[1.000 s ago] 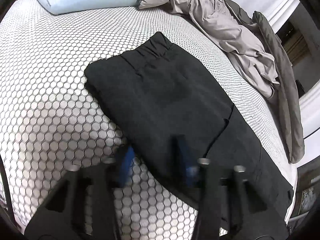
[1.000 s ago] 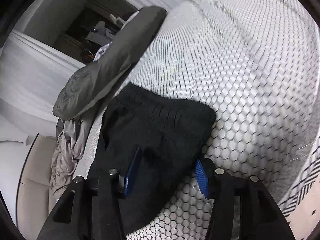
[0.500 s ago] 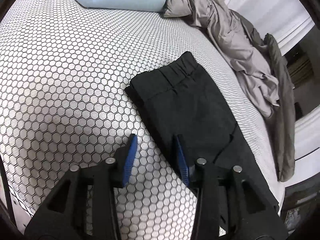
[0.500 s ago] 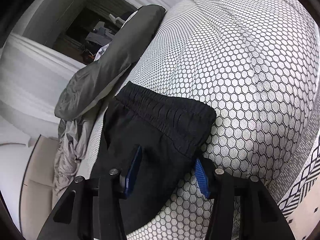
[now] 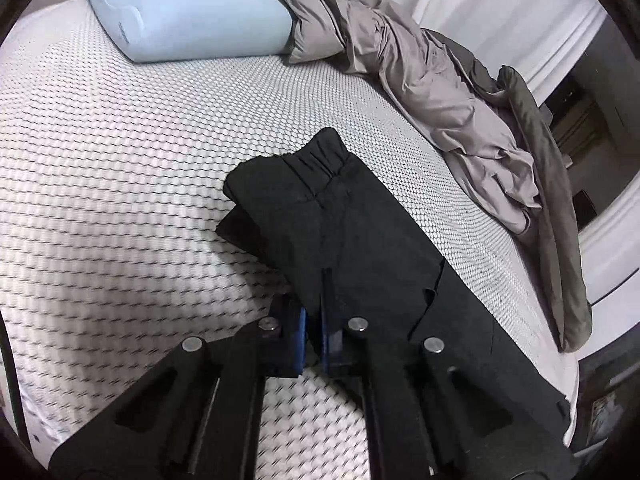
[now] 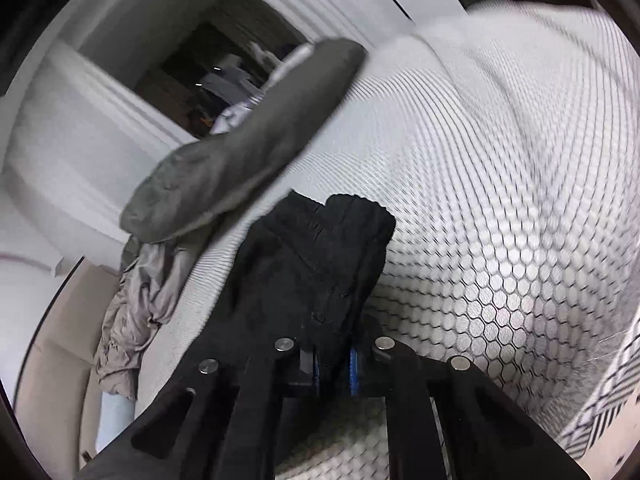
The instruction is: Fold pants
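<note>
Jaws of both the left gripper (image 5: 313, 334) and right gripper (image 6: 333, 368) are clamped on black fabric pants (image 5: 360, 240) — lying on the white hexagon-patterned mattress (image 5: 120, 160).

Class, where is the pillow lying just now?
In the left wrist view the pillow lies at the far upper left of the mattress, beside the crumpled grey sheet and beyond the pants.

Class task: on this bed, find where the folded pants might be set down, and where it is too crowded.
Free: the honeycomb mattress between the blue pillow and the black pants, and its near-left stretch. Crowded: the far edge, under the grey sheets and dark blanket.
</note>
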